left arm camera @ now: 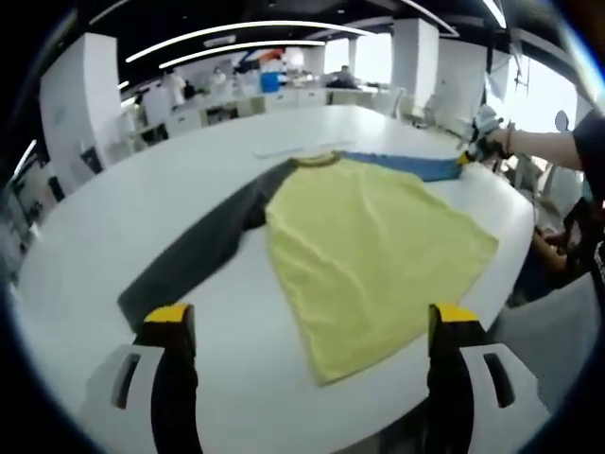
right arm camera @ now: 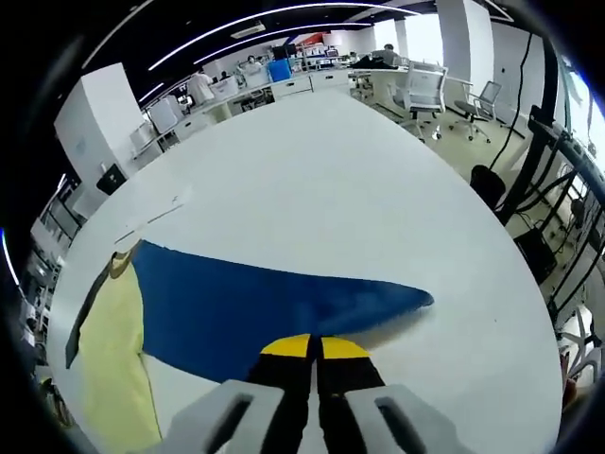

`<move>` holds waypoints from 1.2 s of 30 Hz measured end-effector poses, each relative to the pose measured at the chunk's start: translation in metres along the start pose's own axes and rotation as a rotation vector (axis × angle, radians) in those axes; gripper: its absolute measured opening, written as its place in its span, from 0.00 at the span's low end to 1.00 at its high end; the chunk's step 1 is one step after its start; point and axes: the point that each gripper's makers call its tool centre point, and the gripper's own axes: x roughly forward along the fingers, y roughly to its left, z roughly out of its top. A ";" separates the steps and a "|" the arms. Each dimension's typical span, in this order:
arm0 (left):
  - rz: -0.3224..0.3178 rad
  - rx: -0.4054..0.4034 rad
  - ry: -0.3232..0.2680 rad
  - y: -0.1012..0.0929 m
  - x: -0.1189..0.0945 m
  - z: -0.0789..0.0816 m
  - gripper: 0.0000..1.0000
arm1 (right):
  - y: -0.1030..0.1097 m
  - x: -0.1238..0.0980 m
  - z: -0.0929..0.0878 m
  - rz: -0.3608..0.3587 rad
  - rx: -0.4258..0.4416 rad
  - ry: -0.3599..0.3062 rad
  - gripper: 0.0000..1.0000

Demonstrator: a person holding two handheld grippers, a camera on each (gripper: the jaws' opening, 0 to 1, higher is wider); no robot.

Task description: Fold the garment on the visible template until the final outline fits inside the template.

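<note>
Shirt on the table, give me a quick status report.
Left gripper open, hovering off the yellow hem. Right gripper shut on the blue sleeve. Shirt flat on white table, grey sleeve spread, nothing folded yet. Nothing in the way.

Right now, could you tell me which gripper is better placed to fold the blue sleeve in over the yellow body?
The right gripper: its jaws are closed at the blue sleeve, apparently pinching its edge. The left gripper is open near the yellow body's hem, far from that sleeve.
</note>
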 end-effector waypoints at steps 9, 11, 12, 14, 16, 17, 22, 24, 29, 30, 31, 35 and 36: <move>-0.013 0.004 0.002 -0.003 -0.001 0.002 0.99 | 0.015 -0.004 0.009 0.030 -0.005 -0.013 0.00; -0.015 0.005 0.002 -0.004 -0.001 0.003 0.99 | 0.018 -0.005 0.012 0.036 -0.010 -0.016 0.00; -0.015 0.006 0.002 -0.004 -0.001 0.003 0.99 | 0.019 -0.005 0.013 0.038 -0.013 -0.016 0.00; -0.018 0.005 0.005 -0.005 -0.001 0.003 0.99 | 0.022 -0.004 0.016 0.046 -0.020 -0.018 0.00; -0.022 0.004 0.003 -0.005 -0.002 0.003 0.99 | 0.025 -0.004 0.019 0.049 -0.027 -0.018 0.00; -0.020 0.004 0.000 -0.005 -0.002 0.004 0.99 | 0.027 -0.005 0.019 0.051 -0.030 -0.020 0.00; -0.029 0.006 -0.003 -0.007 -0.003 0.005 0.99 | 0.039 -0.008 0.026 0.069 -0.053 -0.029 0.00; -0.029 0.009 -0.006 -0.007 -0.004 0.005 0.99 | 0.045 -0.008 0.029 0.079 -0.062 -0.033 0.00; -0.036 0.023 -0.026 -0.006 -0.004 0.007 0.99 | 0.060 -0.010 0.036 0.105 -0.089 -0.041 0.00; -0.037 0.022 -0.024 -0.006 -0.004 0.006 0.99 | 0.062 -0.011 0.037 0.108 -0.093 -0.042 0.00; -0.037 0.021 -0.023 -0.005 -0.004 0.006 0.99 | 0.066 -0.011 0.038 0.113 -0.099 -0.044 0.00; -0.034 0.009 -0.006 -0.004 -0.004 0.002 0.99 | 0.074 -0.011 0.040 0.119 -0.113 -0.042 0.00; -0.034 0.008 -0.002 -0.005 -0.005 0.001 0.99 | 0.077 -0.011 0.040 0.122 -0.117 -0.039 0.00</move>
